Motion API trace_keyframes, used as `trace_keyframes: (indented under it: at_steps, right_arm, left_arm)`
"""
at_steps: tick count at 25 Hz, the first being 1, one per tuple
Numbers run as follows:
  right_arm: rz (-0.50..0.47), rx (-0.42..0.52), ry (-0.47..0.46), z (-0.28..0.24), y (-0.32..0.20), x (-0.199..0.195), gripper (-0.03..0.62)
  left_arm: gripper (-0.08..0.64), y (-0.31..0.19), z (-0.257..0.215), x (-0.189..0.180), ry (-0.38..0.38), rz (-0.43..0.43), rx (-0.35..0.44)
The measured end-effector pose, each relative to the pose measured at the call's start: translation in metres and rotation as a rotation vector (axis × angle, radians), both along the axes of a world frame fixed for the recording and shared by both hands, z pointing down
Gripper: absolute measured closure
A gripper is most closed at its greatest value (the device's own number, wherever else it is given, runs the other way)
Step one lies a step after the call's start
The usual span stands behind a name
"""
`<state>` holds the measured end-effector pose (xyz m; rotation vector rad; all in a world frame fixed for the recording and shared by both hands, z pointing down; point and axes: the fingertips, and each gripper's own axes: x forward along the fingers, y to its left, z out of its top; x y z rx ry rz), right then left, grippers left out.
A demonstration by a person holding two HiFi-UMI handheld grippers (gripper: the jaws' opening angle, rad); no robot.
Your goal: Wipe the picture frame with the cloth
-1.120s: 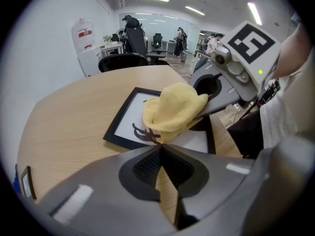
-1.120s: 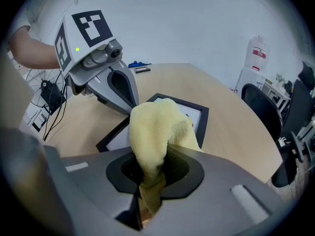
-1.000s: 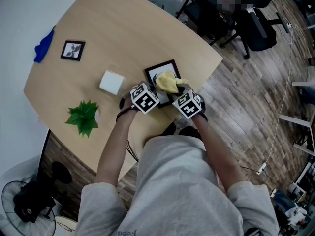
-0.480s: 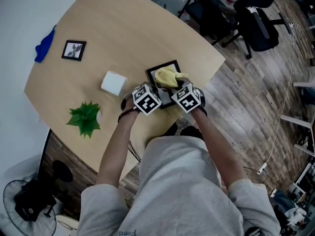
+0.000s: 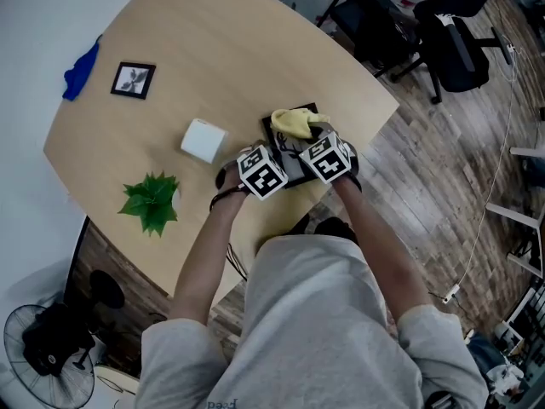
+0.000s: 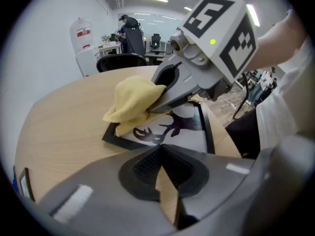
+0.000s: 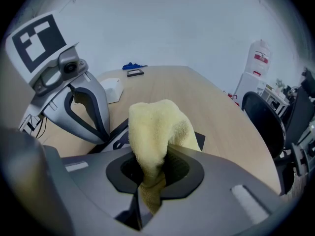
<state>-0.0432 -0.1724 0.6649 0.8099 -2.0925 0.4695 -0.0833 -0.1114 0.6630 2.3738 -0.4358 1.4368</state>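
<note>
Nearest to us, the grey shirt [image 5: 306, 331] of the person fills the low part of the head view. The small writing at its hem is too blurred to read. Both bare forearms [image 5: 200, 254] reach forward and lie close to each other over the near edge of the pale wooden table [image 5: 213, 49]. The hands themselves are hidden under the marker cubes [image 5: 262, 172].

The left gripper [image 6: 160, 150] points forward and down with its jaws together at the tips. We see nothing between them, only table wood through the slit behind. Its tips are at the near edge of the black picture frame with a white print [image 6: 172, 132], but we cannot tell if they press on it.

The right gripper [image 7: 151, 166], just to the right, has its jaws closed on the yellow terry cloth [image 7: 155, 127]. The cloth bulges out in front of the jaws and rests on the far part of the frame. The frame lies flat near the right edge of the table, and in the head view the grippers and the cloth cover most of it.

To the left stands a green plant [image 5: 152, 201] and, a little farther, a white box [image 5: 204, 140]. At the far left are a small black frame [image 5: 134, 80] and a blue cloth [image 5: 81, 71]. Beyond the table are black office chairs [image 5: 375, 24] and a white container with a red label [image 7: 258, 58], whose text we cannot read.
</note>
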Motion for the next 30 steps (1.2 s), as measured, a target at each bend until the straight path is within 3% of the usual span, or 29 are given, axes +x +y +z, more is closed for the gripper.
trace_keyframes:
  at_steps: [17, 24, 30]
  right_arm:
    - [0.006, 0.008, 0.011, -0.006, -0.026, -0.01, 0.541]
    - [0.054, 0.043, -0.03, -0.013, -0.043, -0.012, 0.541]
    - [0.037, 0.021, 0.006, -0.006, -0.053, -0.015, 0.541]
  left_arm:
    - [0.508, -0.001, 0.004, -0.004, 0.015, -0.01, -0.005]
    - [0.508, 0.0, 0.003, -0.003, 0.026, -0.02, -0.012]
    - [0.508, 0.001, 0.003, -0.002, 0.033, -0.025, -0.019]
